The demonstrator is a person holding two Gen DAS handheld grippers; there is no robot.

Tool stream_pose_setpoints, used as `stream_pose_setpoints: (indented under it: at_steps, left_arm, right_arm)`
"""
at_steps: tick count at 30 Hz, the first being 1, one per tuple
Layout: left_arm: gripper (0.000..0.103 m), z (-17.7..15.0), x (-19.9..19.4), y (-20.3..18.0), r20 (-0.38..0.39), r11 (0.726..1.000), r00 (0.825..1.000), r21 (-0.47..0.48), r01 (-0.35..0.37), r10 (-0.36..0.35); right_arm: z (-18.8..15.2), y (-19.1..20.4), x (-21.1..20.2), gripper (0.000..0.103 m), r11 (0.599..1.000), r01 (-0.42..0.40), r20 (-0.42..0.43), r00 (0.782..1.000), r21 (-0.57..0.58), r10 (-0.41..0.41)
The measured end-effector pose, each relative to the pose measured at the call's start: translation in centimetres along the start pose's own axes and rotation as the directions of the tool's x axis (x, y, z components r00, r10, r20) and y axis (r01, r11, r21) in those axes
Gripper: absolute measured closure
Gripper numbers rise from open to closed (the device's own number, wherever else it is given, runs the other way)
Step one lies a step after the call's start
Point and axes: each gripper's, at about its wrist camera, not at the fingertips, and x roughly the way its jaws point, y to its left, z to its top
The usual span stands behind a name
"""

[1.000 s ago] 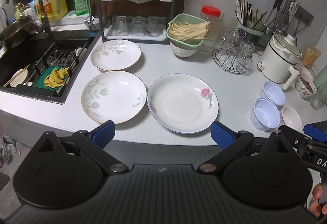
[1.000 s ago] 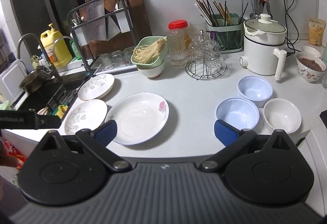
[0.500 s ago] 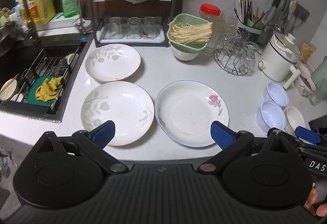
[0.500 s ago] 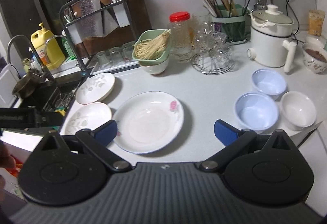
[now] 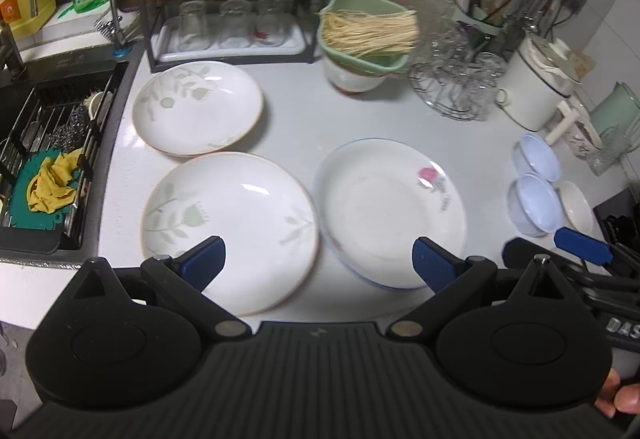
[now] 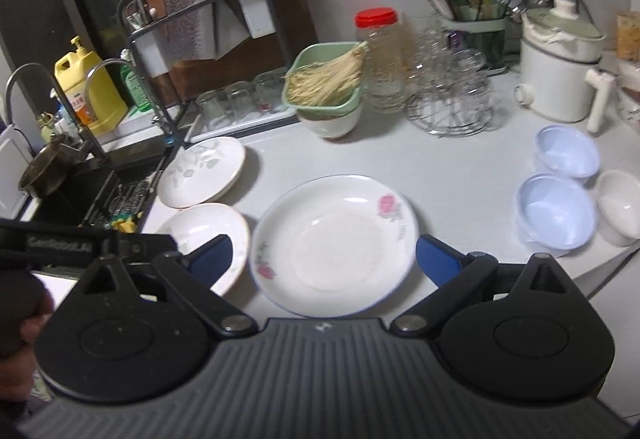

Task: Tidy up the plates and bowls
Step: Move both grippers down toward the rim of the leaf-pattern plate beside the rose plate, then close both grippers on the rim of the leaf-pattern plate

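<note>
Over the last second both grippers have come lower and closer to the counter, so the dishes fill more of each view; nothing on the counter has been shifted. In my judgement this is the approach stage, with no dish picked up yet.

The left gripper (image 5: 316,259) has its jaws spread wide and empty. It hangs over the gap where the near leaf-pattern plate (image 5: 230,229) almost touches the rose-pattern plate (image 5: 390,211); one fingertip overlaps each rim in the view. The far leaf-pattern plate (image 5: 198,107) lies just behind the near one, toward the sink (image 5: 48,167).

The right gripper (image 6: 322,257) is likewise spread wide and grasping nothing, centred on the near edge of the rose-pattern plate (image 6: 334,243). To the right of that plate, well apart from it, sit two pale blue bowls (image 6: 554,209) and a white bowl (image 6: 620,205), clustered close together.

All three plates lie separately and the bowls are unstacked, so the sorting is still to be done.
</note>
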Motion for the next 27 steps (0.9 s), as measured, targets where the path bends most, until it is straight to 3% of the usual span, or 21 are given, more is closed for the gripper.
stream_pose_setpoints:
  at_steps: [11,15,21,22,24,27]
  left_arm:
    - [0.002,2.1,4.2,8.0,-0.047,0.998,0.998,-0.055,0.032,-0.035]
    - [0.002,2.6,6.0,11.1,-0.074,0.994,0.994,-0.082,0.075,-0.082]
    - [0.003,3.7,8.5,14.4,-0.101,0.994,0.989,-0.044,0.104,-0.108]
    - [0.003,3.8,9.0,15.0,-0.104,0.993,0.988,-0.041,0.107,-0.111]
    - [0.007,3.9,9.9,16.0,-0.113,0.993,0.987,-0.032,0.11,-0.113]
    - [0.017,4.0,11.2,17.1,-0.129,0.992,0.984,-0.034,0.12,-0.124]
  right_arm:
    - [0.0,4.5,4.7,0.003,0.996,-0.08,-0.053,0.995,0.042,0.082]
    - [-0.4,7.0,6.5,0.003,0.998,-0.059,-0.079,0.995,0.011,0.06]
    - [-1.0,8.5,9.2,0.004,0.995,-0.032,-0.112,0.993,0.092,0.042]
    - [-1.3,8.7,9.8,0.008,0.994,-0.028,-0.125,0.991,0.109,0.041]
    - [-2.0,9.0,10.9,0.03,0.99,-0.014,-0.162,0.986,0.141,0.037]
    - [-3.1,9.2,12.3,0.04,0.981,0.017,-0.205,0.979,0.191,0.023]
